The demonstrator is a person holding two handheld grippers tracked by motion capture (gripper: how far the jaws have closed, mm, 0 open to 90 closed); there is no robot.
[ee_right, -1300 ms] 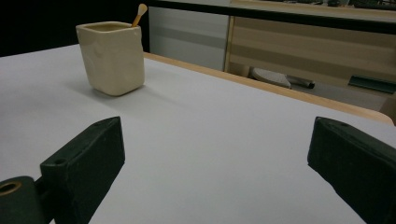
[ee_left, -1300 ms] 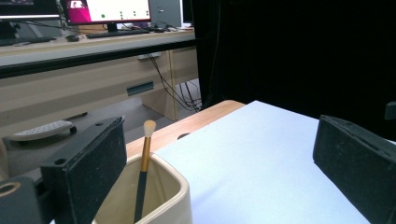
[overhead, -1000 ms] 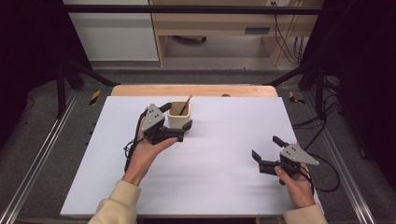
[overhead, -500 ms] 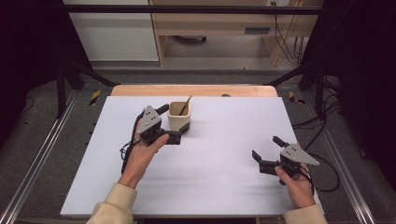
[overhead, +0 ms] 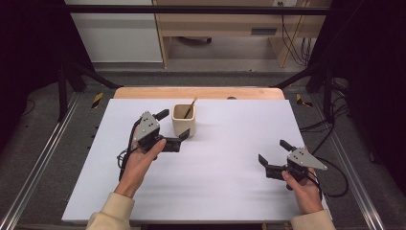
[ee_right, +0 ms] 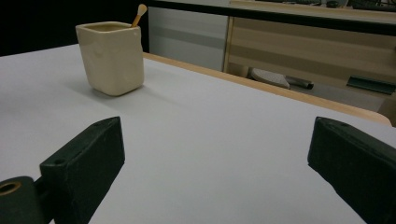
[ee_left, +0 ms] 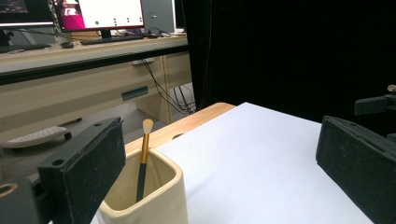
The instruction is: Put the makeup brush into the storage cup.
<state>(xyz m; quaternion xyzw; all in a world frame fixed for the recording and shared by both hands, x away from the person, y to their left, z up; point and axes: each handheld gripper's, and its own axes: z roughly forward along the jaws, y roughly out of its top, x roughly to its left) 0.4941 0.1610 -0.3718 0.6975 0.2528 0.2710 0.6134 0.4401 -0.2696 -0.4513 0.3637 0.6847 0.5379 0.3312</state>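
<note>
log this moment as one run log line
left gripper: open beside cream cup | brush: in cup | right gripper: open, apart

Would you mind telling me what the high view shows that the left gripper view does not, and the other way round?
High view alone: both hands, the left tool open beside the cream cup, and the right tool open, far from it. Left gripper view alone: the brush standing inside the cup, bristles up, and a monitor on a desk behind. Shared: cup, brush and white table sheet.

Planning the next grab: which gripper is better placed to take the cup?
Left. The left gripper is open right beside the cream cup; the right gripper sits far across the table.
</note>
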